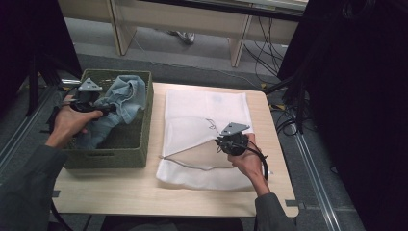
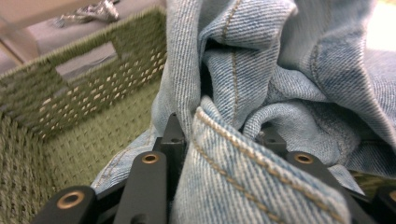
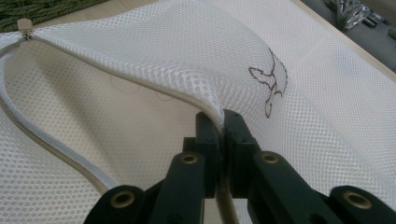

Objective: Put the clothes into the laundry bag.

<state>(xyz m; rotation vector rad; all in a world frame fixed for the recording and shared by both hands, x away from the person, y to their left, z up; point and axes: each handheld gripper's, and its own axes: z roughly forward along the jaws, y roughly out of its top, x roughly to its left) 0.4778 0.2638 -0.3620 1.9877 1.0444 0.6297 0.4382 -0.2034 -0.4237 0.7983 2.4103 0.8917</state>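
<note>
While the left tongs (image 1: 103,109) grip denim jeans (image 1: 126,96) over the green basket (image 1: 139,139), the right tongs (image 1: 222,140) lift the mesh bag (image 1: 207,108) on the desk (image 1: 120,187). Left gripper view: jeans (image 2: 261,140) clamped. Right gripper view: bag's zipper edge (image 3: 205,105) pinched.

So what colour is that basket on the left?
Olive green, a woven basket. The left gripper view shows it best.

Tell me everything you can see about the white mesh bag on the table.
The mesh bag is white netted fabric with a small brown stitched mark. It lies flat on the table, right of the basket. Its zipper is undone, so the mouth gapes toward the basket. The right gripper pinches the upper edge of the opening and lifts it, the jaws shut on the hem.
</note>
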